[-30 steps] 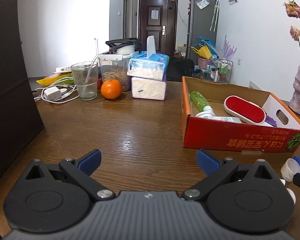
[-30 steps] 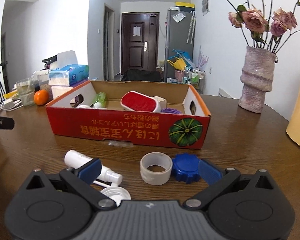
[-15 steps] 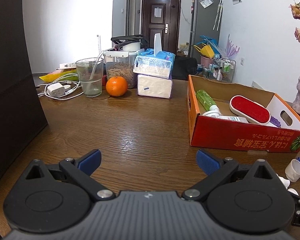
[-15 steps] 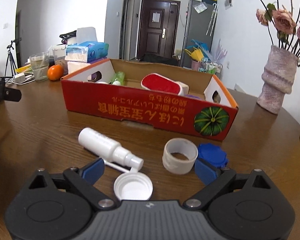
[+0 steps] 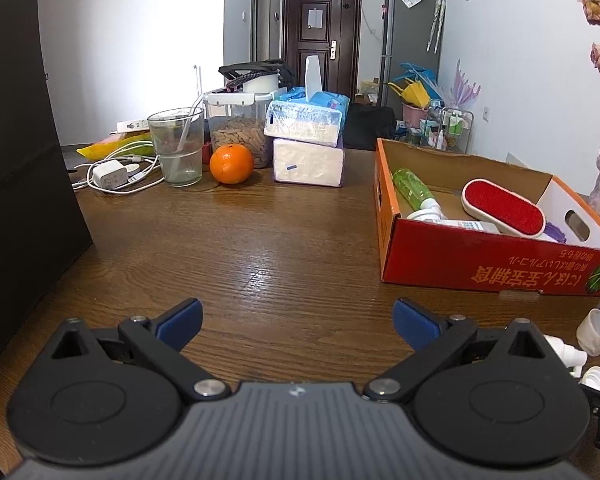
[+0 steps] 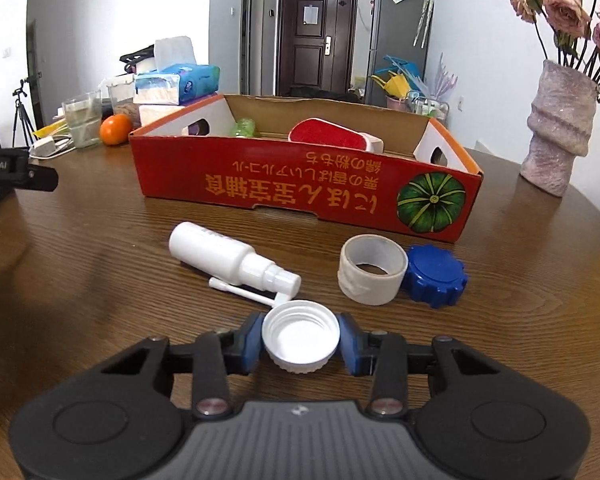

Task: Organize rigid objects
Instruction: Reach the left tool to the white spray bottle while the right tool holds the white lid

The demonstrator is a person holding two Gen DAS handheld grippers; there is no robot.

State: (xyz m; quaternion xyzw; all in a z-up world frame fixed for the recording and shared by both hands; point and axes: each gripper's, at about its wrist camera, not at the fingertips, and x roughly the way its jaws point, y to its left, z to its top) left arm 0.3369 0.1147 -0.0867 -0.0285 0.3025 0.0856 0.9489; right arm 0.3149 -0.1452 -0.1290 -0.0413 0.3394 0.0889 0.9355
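Jaws just closed on ribbed white cap (image 6: 301, 336).

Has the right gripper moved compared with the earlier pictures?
Yes. The right gripper came nearer to the white cap, which lay beside the unmoved spray bottle; its jaws have just closed on it.

white cap (image 6: 300, 338), red box (image 6: 300, 184), blue lid (image 6: 436, 276)

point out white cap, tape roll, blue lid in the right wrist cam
white cap (image 6: 301, 340): right wrist view, its open inside.
tape roll (image 6: 370, 280): right wrist view, outer wall.
blue lid (image 6: 436, 280): right wrist view, flat top.
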